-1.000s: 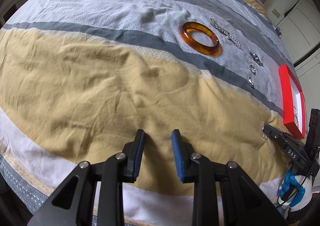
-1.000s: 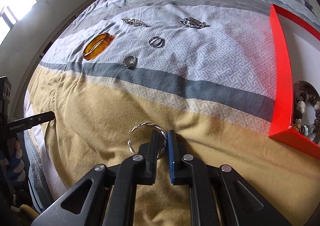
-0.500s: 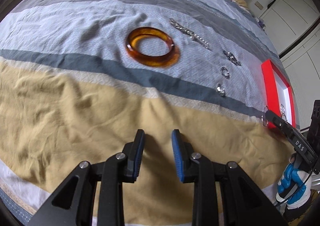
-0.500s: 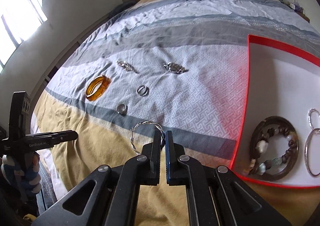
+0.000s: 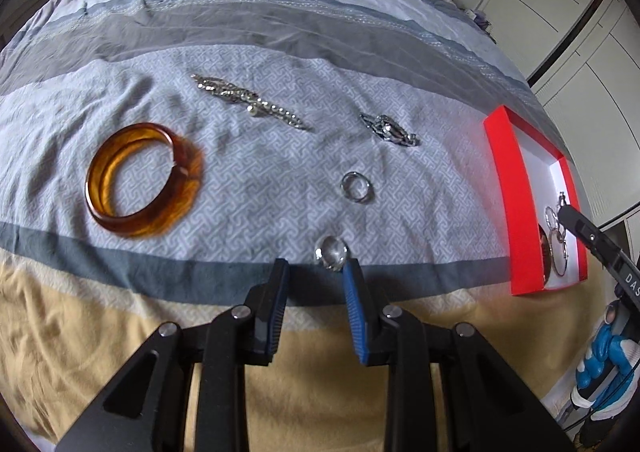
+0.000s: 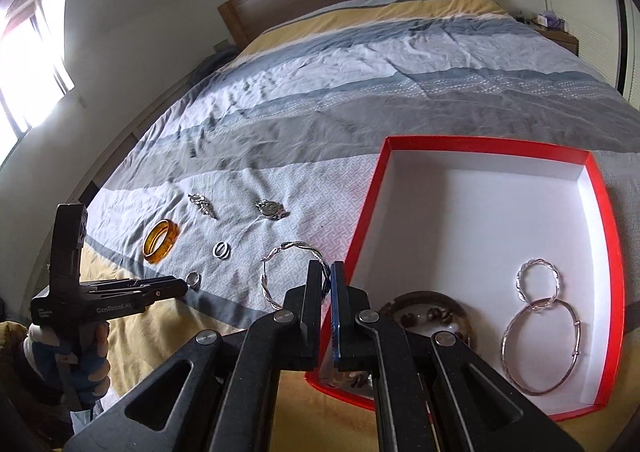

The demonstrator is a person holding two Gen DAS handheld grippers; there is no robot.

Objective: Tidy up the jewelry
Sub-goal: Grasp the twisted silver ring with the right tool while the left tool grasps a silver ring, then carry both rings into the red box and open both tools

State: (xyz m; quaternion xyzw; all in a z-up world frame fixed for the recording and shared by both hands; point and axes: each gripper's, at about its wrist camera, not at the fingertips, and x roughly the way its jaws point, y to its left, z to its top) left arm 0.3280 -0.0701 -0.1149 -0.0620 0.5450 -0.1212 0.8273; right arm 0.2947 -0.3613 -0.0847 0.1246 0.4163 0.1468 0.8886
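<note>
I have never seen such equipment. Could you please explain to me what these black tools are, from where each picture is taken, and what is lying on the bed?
The black tools are two hand-held grippers; a person holds one in each hand, with a camera on each looking along its fingers.

In the left camera's picture, the left gripper is open, with a small silver ring just beyond its tips. An amber bangle also lies on the bedspread.

In the right camera's picture, the right gripper is shut on a twisted silver bangle, beside a red box that already contains other bangles.
</note>
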